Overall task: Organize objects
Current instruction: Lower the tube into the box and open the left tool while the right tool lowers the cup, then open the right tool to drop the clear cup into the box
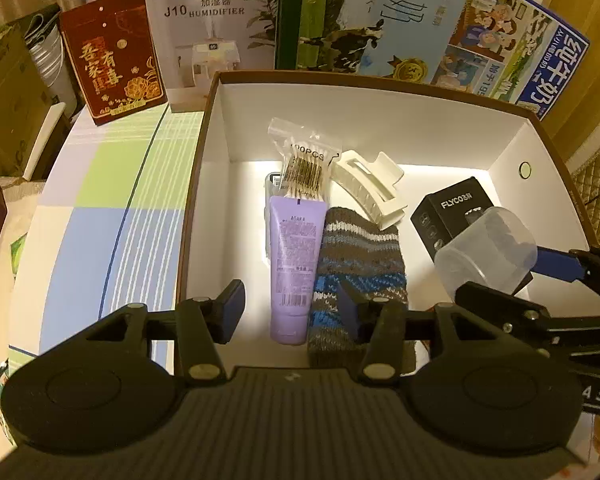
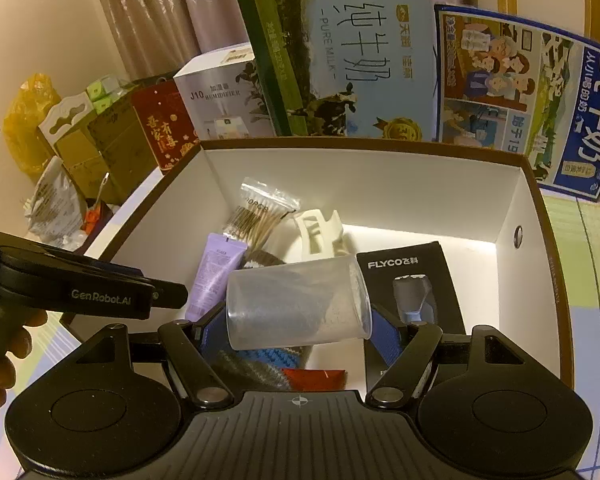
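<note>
**Clear cup gripped over the open storage box**

While the right gripper (image 2: 298, 326) clamps a clear plastic cup (image 2: 296, 304) sideways between its blue-padded fingers, the cup hangs inside the white-lined box (image 2: 380, 184), above the box floor and partly in front of the black FLYCO shaver carton (image 2: 414, 264). From the left wrist view the same cup (image 1: 486, 250) sits at the right end of the box (image 1: 380, 120), with the right gripper (image 1: 512, 278) reaching in from that side.

The left gripper (image 1: 290, 314) hovers over the near wall of the box with its fingers spread wide and nothing between them; a hand (image 2: 8, 356) holds its handle at the left of the box.

Inside the box, left of the cup, a lilac tube (image 1: 296, 264) lies lengthwise, touching a striped knitted sock (image 1: 356, 264) on its right. A clear bag of cotton swabs (image 1: 306, 160) rests over the far end of the tube, toward the back wall of the box. A white hair claw clip (image 1: 374, 188) lies just beside the bag, between it and the FLYCO carton (image 1: 452, 212). A small red packet (image 2: 314, 378) lies near the front wall of the box, below the cup.

Behind the box stand a white J10 humidifier carton (image 1: 216, 40), a dark red gift box (image 1: 112, 56) and two milk cartons (image 1: 380, 16). The box rests on a checked tablecloth (image 1: 112, 208).
</note>
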`<state>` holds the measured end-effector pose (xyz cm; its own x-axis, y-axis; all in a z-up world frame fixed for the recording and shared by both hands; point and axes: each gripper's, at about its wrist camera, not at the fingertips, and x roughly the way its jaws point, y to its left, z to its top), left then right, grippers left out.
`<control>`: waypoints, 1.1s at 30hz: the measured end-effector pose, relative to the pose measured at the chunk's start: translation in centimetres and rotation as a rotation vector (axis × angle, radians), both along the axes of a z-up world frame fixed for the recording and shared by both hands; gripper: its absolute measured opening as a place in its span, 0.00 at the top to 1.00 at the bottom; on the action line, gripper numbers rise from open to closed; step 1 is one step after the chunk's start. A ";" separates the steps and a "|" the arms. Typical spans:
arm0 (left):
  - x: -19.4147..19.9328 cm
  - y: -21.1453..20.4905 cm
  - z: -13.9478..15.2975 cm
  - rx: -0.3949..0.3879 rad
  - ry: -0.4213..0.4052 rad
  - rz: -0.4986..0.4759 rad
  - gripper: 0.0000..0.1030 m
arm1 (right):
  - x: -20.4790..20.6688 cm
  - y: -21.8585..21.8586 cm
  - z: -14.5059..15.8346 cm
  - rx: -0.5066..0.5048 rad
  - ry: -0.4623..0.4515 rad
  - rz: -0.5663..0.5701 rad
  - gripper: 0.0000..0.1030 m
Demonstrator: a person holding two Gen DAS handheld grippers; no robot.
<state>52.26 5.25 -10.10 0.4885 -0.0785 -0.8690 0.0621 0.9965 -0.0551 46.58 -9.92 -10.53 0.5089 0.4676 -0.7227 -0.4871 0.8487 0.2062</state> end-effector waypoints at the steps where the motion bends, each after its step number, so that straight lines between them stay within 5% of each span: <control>1: 0.0 0.0 0.1 0.001 -0.002 -0.002 0.56 | 0.1 0.0 0.0 0.002 0.001 -0.001 0.31; 22: -0.4 0.4 1.9 -0.004 -0.055 -0.007 0.53 | 1.7 1.6 1.8 0.033 -0.053 -0.018 0.31; 33: -1.5 0.8 3.7 -0.011 -0.110 -0.005 0.27 | 0.7 -0.5 3.5 0.077 -0.076 -0.079 0.12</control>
